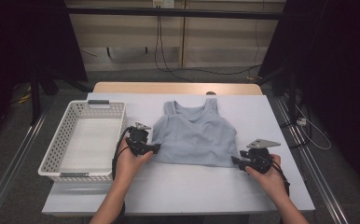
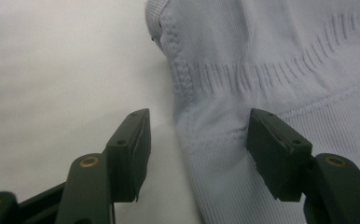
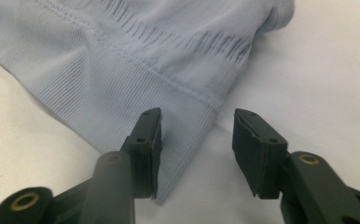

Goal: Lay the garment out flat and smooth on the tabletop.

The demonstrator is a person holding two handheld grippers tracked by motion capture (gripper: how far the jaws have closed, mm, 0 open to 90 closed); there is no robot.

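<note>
the pale blue top lies flat on the white counter beside the white basket, with the left gripper and right gripper at its bottom corners, fingers apart astride the hem, not clamped.

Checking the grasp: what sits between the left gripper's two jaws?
In the left gripper view, the pale blue top's side edge lies between the left gripper's open jaws, unpinched.

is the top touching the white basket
Apart. The high view shows a strip of bare table between the top and the basket.
</note>
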